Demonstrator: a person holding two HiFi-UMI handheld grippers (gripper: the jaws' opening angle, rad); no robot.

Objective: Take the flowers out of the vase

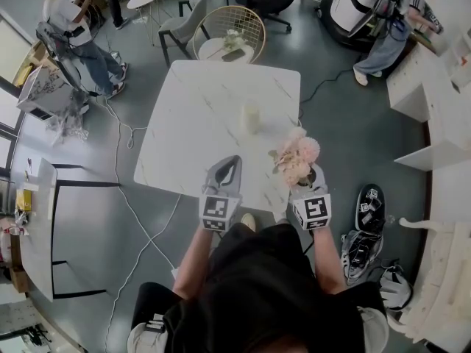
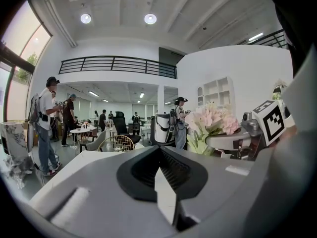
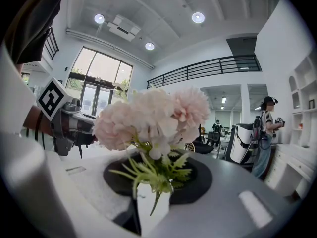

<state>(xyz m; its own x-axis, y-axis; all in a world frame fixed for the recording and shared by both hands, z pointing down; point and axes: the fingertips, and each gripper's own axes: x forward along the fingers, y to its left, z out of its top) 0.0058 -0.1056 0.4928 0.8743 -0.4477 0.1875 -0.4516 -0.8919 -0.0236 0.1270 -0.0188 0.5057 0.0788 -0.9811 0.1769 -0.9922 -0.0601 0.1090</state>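
Head view: left gripper (image 1: 231, 160) jaws closed, empty, over near edge of table (image 1: 193, 101). Right gripper (image 1: 309, 179) clamps flowers (image 1: 298, 155) by near right corner, well apart from vase (image 1: 252, 118); bare tabletop either side of vase.
Left gripper view: tips together, nothing between.
Right gripper view: jaws narrowly apart, pinching green stems.

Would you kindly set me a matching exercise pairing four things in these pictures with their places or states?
1. flowers
2. vase
3. left hand-held gripper
4. wire chair

A. beyond the table's far edge
B. shut, with nothing between the jaws
C. standing without flowers on the table
D. clamped in the right hand-held gripper

Pairs: 1-D, 2-C, 3-B, 4-A.
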